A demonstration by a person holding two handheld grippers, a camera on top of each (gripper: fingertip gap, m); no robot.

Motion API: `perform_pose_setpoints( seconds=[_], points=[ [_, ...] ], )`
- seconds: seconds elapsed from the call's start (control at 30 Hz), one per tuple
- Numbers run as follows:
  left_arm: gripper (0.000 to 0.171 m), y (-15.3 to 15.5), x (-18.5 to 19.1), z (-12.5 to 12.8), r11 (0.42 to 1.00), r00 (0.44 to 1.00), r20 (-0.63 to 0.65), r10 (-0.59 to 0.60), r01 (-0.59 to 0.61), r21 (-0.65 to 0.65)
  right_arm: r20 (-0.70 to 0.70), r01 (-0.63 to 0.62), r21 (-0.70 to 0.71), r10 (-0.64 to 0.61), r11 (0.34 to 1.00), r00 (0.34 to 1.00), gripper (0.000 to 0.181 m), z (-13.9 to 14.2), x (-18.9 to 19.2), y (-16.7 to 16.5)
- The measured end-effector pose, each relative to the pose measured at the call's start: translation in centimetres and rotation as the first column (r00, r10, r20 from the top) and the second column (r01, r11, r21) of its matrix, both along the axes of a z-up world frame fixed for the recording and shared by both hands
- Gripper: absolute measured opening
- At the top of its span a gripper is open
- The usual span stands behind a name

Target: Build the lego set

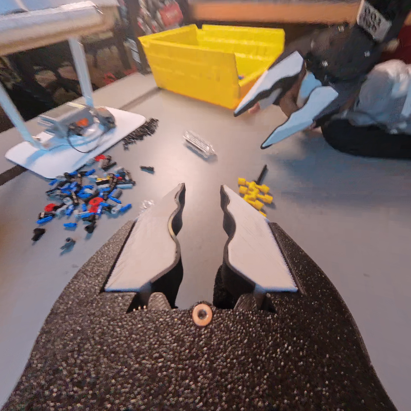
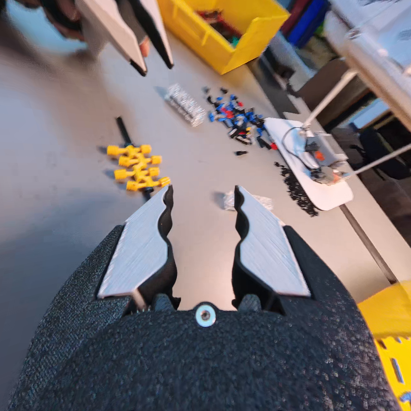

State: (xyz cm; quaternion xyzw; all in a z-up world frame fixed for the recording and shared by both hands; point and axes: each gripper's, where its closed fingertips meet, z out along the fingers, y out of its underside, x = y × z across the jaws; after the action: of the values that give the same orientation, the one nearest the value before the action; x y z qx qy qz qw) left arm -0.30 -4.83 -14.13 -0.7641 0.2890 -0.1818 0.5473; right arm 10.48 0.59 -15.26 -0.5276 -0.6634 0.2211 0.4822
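Two grippers hung above the grey table, both empty: the left gripper had its jaws parted by a moderate gap, the right gripper stood somewhat wider. Near the middle lay a yellow assembly threaded on a black axle, just right of the left gripper's tips. A heap of loose pieces, blue, red and black, sat to the left beside a white stand base, with a yellow bin at the far edge. Judging by this, the build was between grasps; next would likely come lowering one gripper squarely onto the assembly or a chosen piece.
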Motion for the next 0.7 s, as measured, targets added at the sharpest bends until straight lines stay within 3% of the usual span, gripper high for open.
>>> perform_pose_setpoints(
  seconds=[0.1,0.23,0.43,0.6,0.7],
  points=[
    [0.038,1.2,-2.4,2.6,0.989,0.983,0.140,0.122,-0.133,0.071,-0.171,0.105,-0.096,-0.120,0.990,0.978,0.068,2.8,0.1,2.1],
    [0.044,2.3,-4.6,4.7,0.955,0.939,0.257,0.228,-0.267,0.127,-0.287,0.119,-0.237,-0.187,0.964,0.940,0.072,4.9,-0.4,3.7],
    [0.043,4.8,-6.5,7.8,0.902,0.905,0.278,0.320,-0.381,0.203,-0.355,0.147,-0.237,-0.226,0.960,0.907,0.044,8.1,-2.5,8.1],
    [0.039,8.2,-6.7,11.0,0.873,0.875,0.350,0.335,-0.428,0.233,-0.472,0.268,-0.161,-0.313,0.950,0.824,0.034,14.2,-5.1,15.2],
    [0.039,10.1,-6.8,11.1,0.856,0.874,0.324,0.361,-0.449,0.258,-0.533,0.324,-0.152,-0.354,0.934,0.768,0.030,16.6,-6.2,19.1]
  ],
)
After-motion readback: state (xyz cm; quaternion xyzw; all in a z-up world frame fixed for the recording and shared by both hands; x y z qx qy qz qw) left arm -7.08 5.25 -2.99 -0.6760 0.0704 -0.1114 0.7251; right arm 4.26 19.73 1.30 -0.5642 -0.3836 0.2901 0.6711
